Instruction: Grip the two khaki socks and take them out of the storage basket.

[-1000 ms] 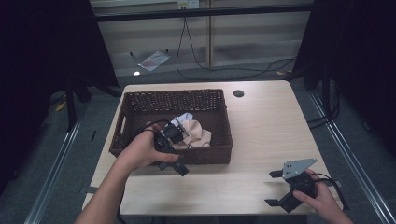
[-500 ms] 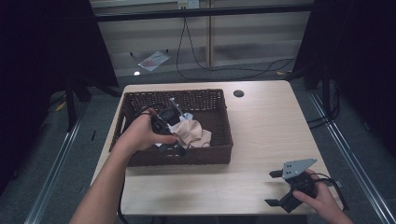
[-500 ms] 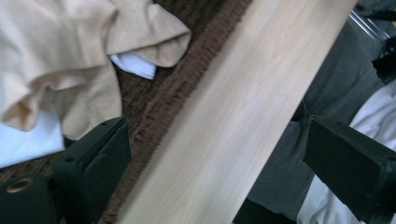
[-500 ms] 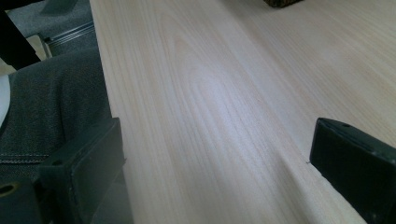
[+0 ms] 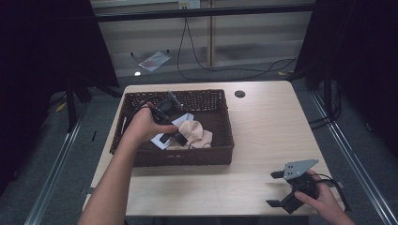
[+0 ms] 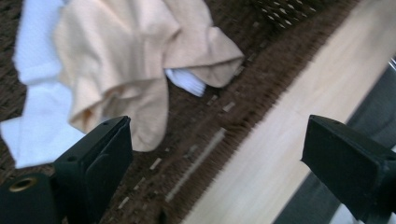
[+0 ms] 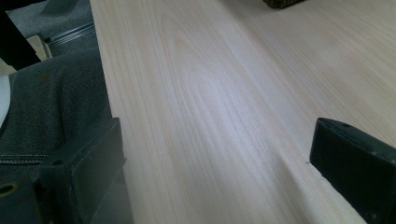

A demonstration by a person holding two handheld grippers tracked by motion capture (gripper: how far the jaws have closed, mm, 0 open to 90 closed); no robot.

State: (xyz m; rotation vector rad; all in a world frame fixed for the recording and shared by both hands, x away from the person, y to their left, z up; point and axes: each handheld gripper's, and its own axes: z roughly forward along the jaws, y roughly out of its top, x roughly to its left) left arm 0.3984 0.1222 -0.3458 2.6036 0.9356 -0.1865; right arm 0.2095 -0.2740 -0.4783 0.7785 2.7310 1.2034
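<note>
Reaching over a dark wicker basket (image 5: 220,140) on a pale wooden bench (image 5: 267,131), a person's left hand (image 5: 141,125) holds the left gripper (image 5: 171,124) above a crumpled tan cloth (image 5: 195,133) lying on a white cloth (image 5: 162,140) inside the basket. From the left gripper view, its jaws stand spread wide and empty: the tan cloth (image 6: 130,60) lies beyond and toward the left jaw, the white cloth (image 6: 37,116) peeks out beneath it, and the basket's front wall (image 6: 224,140) and a strip of bench (image 6: 289,130) run between the jaws. Near the bench's front right corner, the right hand (image 5: 324,201) holds the right gripper (image 5: 281,190) low over bare wood, well apart from the basket, its jaws likewise spread with nothing between them.
</note>
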